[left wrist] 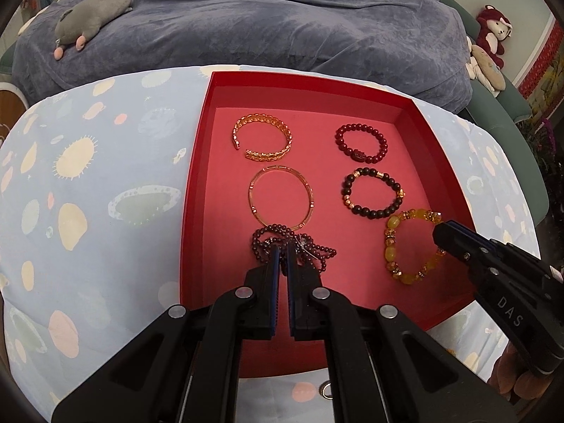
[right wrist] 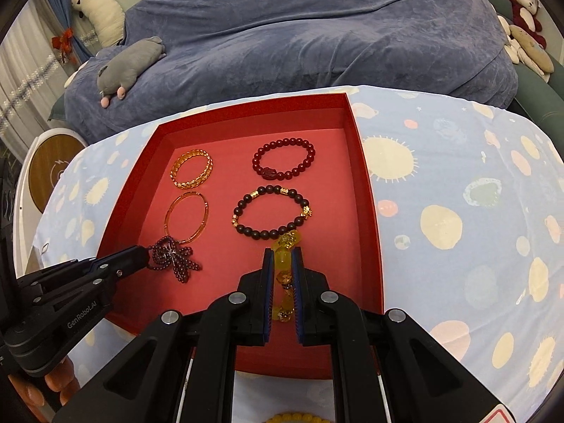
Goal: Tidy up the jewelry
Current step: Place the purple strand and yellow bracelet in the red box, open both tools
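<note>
A red tray [left wrist: 197, 162] [right wrist: 366, 190] lies on the table. In it are a gold cuff [left wrist: 262, 141] [right wrist: 192, 169], a thin gold bangle [left wrist: 281, 197] [right wrist: 187, 216], a red bead bracelet [left wrist: 361, 142] [right wrist: 283, 158] and a dark bead bracelet [left wrist: 373, 192] [right wrist: 271, 216]. My left gripper [left wrist: 282, 252] [right wrist: 142, 255] is shut on a dark purple bead strand [left wrist: 292, 246] [right wrist: 174, 259] bunched on the tray floor. My right gripper [right wrist: 282, 255] [left wrist: 440, 227] is shut on a yellow bead bracelet [left wrist: 412, 243] [right wrist: 285, 271] at the tray's near right.
The table has a light blue patterned cloth [left wrist: 88, 176] [right wrist: 458, 211]. Another yellow bead bracelet [right wrist: 299, 417] lies at the near edge under my right gripper. A small metal ring [left wrist: 327, 389] lies in front of the tray. A blue-covered bed [left wrist: 264, 17] with plush toys [left wrist: 93, 14] lies beyond.
</note>
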Demonstrator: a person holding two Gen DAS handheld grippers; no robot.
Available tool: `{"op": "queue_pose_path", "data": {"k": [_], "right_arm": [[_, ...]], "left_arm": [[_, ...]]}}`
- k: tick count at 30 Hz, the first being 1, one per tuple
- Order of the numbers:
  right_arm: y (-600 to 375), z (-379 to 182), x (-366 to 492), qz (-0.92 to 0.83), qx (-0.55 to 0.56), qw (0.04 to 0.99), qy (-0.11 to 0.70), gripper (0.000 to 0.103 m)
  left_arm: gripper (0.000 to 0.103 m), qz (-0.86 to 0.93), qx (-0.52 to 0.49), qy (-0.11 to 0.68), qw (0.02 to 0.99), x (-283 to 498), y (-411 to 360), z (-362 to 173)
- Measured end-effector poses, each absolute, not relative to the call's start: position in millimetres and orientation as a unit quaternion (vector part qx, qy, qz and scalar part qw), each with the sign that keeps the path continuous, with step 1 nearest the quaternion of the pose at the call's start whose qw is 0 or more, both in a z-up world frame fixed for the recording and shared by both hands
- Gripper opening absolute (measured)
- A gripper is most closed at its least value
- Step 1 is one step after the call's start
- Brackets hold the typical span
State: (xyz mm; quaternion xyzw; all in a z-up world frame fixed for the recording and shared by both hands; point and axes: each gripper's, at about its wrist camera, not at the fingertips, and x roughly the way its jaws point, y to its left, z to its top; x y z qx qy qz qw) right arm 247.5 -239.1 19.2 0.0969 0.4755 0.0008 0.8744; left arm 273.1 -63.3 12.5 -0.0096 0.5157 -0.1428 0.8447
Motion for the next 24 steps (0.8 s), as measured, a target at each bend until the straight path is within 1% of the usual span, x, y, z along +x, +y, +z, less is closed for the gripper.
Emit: {"op": "queue_pose_path", "data": {"k": [1,2,3,4,5,6,7,16,24], "right_arm": [[-239,20,246,-0.004,0.096,0.876,0.472,0.014],[-239,22,245,-0.006,0.093,0.878,0.469,0.02],[-240,25,245,-0.009,0.091,0.882,0.463,0.025],[-241,28,243,-0.014,0.088,0.885,0.457,0.036],[-241,31,242,-0.016,0.085,0.888,0.451,0.044],[-240,34,239,-0.017,0.082,0.891,0.446,0.044],[-240,36,237,-0.018,0.078,0.892,0.444,0.045],[-239,47,200,-0.02,0.06,0.895,0.441,0.045],[-238,36,159,-0.028,0.056,0.885,0.46,0.045]], "left_arm": [[0.005,-0.142,-0.012,0.514,0.846,273,-63,13],[0.007,-0.141,-0.015,0.511,0.848,272,-62,14],[0.017,-0.14,-0.018,0.506,0.851,271,-61,15],[0.033,-0.139,-0.018,0.501,0.854,269,-60,17],[0.04,-0.134,-0.017,0.494,0.859,267,-59,20],[0.047,-0.128,-0.015,0.486,0.864,264,-59,23],[0.05,-0.127,-0.014,0.481,0.868,261,-58,26],[0.051,-0.128,-0.014,0.474,0.871,235,-50,40],[0.051,-0.119,-0.01,0.475,0.872,204,-42,41]]}}
